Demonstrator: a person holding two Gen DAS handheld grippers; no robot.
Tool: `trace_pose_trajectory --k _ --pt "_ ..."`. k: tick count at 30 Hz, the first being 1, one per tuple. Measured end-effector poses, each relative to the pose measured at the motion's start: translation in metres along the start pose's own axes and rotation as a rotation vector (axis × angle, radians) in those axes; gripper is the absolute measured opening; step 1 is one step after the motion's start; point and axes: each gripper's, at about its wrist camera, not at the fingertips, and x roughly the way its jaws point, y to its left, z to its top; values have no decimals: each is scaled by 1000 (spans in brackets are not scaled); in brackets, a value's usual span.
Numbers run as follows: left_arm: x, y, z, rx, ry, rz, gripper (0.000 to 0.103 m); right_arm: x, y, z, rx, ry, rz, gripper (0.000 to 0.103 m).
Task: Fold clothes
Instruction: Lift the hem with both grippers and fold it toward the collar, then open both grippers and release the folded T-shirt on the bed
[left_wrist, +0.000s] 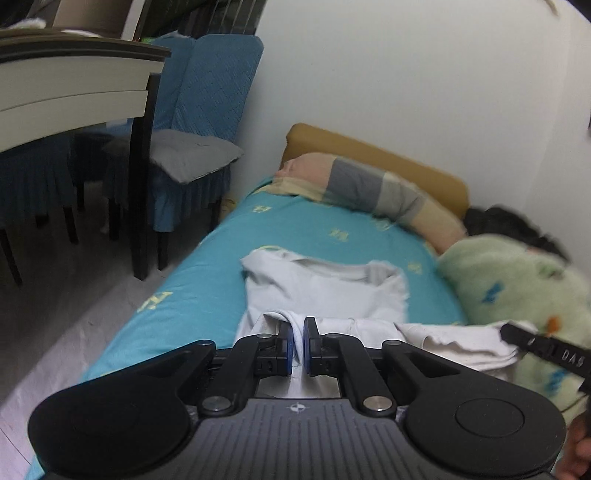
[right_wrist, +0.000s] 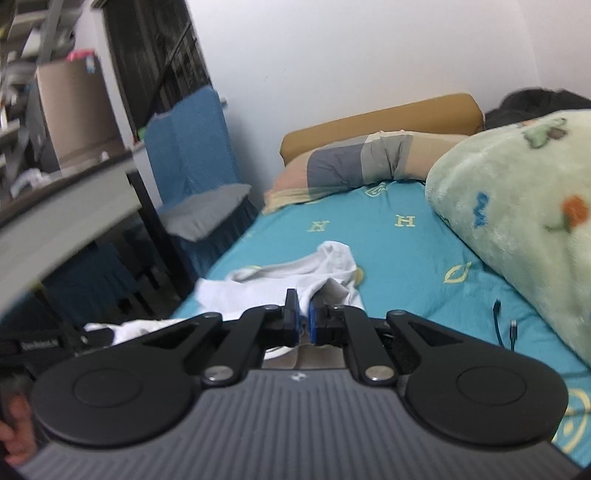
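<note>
The left claw (left_wrist: 298, 334) pinches a fold of the white garment (left_wrist: 325, 291) – its blue pads pressed on the cloth. The right claw (right_wrist: 303, 314) pinches another edge of it. The garment lies crumpled on the turquoise bed sheet (right_wrist: 402, 251), near the green blanket (right_wrist: 517, 206) – the striped pillow (left_wrist: 369, 188) lies beyond.

Soft, even indoor light, slightly dim. Motion blur smears the white garment (left_wrist: 325, 291) and green blanket (right_wrist: 517, 206). Fisheye bends edges; corners dark.
</note>
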Motion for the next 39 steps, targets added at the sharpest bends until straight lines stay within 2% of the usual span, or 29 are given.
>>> trace_pose_trajectory --k 4,9,14,15,17,19,21,24,28,39 --pt "45 -1 -15 75 48 34 7 44 -8 -25 -23 59 -47 10" --pt "84 14 -35 70 128 43 11 85 -19 -48 -3 198 -104 11" --pt "95 13 -42 107 154 52 12 93 -18 -53 4 225 -114 12" --pt "94 12 -42 116 157 51 16 92 -17 -51 -3 231 -119 13" --pt "90 10 -42 130 163 42 29 90 -15 -48 -17 242 -130 26" --pt "82 6 -41 139 153 39 56 84 -12 -45 -24 232 -125 69" --pt "70 -1 -40 164 119 36 65 73 -6 -42 -47 200 -130 85" --pt "51 -10 -41 192 77 34 76 57 2 -37 -72 163 -126 85" --pt "25 -17 -41 200 40 27 82 30 11 -31 -90 126 -106 85" --pt "-57 -14 -40 148 -27 5 88 -44 27 -20 -72 49 -80 85"
